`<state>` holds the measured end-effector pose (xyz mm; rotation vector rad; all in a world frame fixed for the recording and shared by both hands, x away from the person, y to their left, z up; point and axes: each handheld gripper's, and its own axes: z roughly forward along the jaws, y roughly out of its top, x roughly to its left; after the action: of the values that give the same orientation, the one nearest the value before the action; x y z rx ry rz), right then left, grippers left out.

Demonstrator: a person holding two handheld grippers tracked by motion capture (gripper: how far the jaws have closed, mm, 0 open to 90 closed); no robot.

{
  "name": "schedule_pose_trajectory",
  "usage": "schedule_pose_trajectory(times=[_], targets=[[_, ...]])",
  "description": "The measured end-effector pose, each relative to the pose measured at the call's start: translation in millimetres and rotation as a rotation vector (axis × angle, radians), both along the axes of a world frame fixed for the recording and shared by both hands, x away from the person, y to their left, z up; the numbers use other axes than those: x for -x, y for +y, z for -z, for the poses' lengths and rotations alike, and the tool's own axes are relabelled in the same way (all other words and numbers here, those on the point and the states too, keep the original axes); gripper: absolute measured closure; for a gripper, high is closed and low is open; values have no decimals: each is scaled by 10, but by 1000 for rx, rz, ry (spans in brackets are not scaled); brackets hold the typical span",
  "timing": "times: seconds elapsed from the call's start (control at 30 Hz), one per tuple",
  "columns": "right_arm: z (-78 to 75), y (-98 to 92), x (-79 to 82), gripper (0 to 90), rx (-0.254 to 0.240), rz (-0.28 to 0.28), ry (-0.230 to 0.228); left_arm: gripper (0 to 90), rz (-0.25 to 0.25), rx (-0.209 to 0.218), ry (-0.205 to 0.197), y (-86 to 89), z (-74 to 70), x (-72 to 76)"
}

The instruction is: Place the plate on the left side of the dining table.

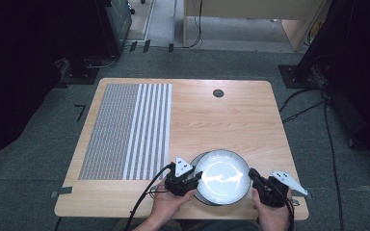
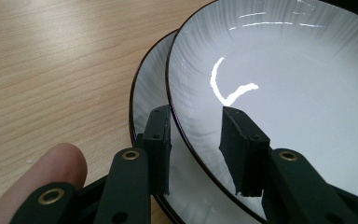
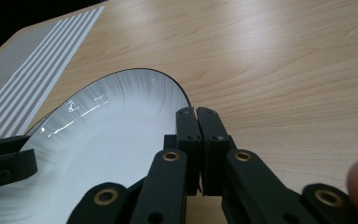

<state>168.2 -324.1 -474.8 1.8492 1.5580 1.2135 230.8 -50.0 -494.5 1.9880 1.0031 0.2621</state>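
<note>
Black left tongs (image 2: 198,154) stood parted astride the upper plate (image 2: 279,93) rim, not yet clamped; right tongs (image 3: 198,149) were closed, empty, beside its far rim. Two stacked plates sat at the bench (image 1: 231,120) front edge, the lower plate (image 2: 151,88) offset leftward. Round, face-up, no long axis. Separating them seemingly remained.

Bright overhead light falls on the wooden table (image 1: 231,120), while the room around it sinks into near black. Sharp white glare streaks the upper plate (image 2: 279,84), and the fingertip (image 2: 42,172) beside it is blurred.
</note>
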Motion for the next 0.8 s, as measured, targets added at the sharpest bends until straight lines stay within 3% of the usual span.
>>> schedule_pose_trajectory(times=[0.03,0.17,0.3,0.43,0.53,0.57,0.6,0.67,0.73,0.77,0.8], targets=[[19,31,-4,812,24,0,37,642,-1,-2,1,-5,3,-3],[39,78,4,798,41,4,64,642,-3,-6,4,-18,7,-10],[90,86,-2,697,17,30,86,642,-2,-6,5,-33,22,-7],[122,113,-33,791,-30,23,82,640,5,1,8,-19,24,-10],[123,108,-40,803,-39,29,82,641,4,0,7,-19,23,-7],[135,62,-43,830,-102,38,86,641,4,-1,5,-20,24,-5],[135,62,-43,830,-102,38,86,641,2,-1,5,-22,25,-3],[163,4,-49,838,-191,42,93,638,6,0,5,-21,26,3],[177,-9,-56,844,-227,51,91,633,8,1,5,-21,26,6],[182,-41,-63,847,-300,68,88,627,12,4,8,-17,25,6],[182,-41,-63,847,-300,68,88,627,15,8,10,-15,25,6]])
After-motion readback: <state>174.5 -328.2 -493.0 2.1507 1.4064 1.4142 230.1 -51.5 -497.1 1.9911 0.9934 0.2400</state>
